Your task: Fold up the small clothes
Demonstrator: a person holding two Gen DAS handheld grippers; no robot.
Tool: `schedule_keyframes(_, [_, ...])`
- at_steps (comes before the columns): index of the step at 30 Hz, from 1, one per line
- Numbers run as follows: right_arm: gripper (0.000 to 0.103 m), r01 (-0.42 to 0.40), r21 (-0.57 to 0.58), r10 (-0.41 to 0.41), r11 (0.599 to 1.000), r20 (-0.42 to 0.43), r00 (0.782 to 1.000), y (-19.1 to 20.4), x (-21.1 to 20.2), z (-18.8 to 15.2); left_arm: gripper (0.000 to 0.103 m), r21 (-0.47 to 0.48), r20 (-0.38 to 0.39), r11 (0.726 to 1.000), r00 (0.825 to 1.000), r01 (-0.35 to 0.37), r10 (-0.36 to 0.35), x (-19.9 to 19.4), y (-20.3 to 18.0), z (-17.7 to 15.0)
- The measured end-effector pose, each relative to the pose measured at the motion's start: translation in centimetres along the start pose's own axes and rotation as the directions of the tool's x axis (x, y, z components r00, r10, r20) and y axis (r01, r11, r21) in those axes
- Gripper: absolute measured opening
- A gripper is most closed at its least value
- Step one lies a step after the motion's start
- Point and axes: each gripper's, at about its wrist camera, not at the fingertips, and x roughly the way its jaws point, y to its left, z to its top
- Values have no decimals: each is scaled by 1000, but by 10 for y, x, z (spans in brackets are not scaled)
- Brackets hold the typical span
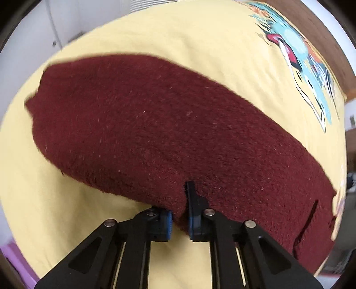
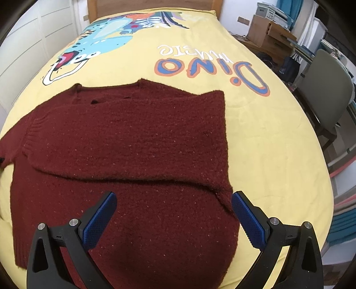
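A dark red knitted sweater (image 2: 133, 137) lies on a yellow bedspread (image 2: 267, 137). One sleeve is folded across its body. In the left wrist view the sweater (image 1: 155, 124) fills the middle, and my left gripper (image 1: 179, 219) is shut on a pinch of its near edge. My right gripper (image 2: 173, 217) is open and empty. It hovers above the sweater's lower part, with its blue pads (image 2: 100, 220) spread wide.
The bedspread carries a dinosaur print (image 2: 98, 37) and "Dino" lettering (image 2: 211, 69) toward the headboard (image 2: 153, 5). A grey chair (image 2: 327, 93) and cardboard boxes (image 2: 267, 33) stand right of the bed. White cupboard doors (image 2: 29, 44) are on the left.
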Motion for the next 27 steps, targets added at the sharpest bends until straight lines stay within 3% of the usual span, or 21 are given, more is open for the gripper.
schedule_keyframes(8, [103, 4, -10, -4, 1000, 37, 999, -7, -5, 10, 7, 202, 77, 976, 995, -82, 68, -40, -50, -13])
schedule_keyframes(17, [102, -76, 34, 75, 997, 15, 997, -9, 0, 31, 6, 364, 122, 932, 991, -2, -45, -88, -125, -42])
schedule_keyframes(23, [103, -90, 81, 91, 993, -5, 996, -25, -2, 39, 6, 492, 126, 869, 985, 44, -121, -109, -199, -70])
schedule_keyframes(27, [102, -79, 79, 78, 994, 18, 997, -36, -10, 43, 6, 563, 116, 823, 978, 77, -171, -101, -270, -71])
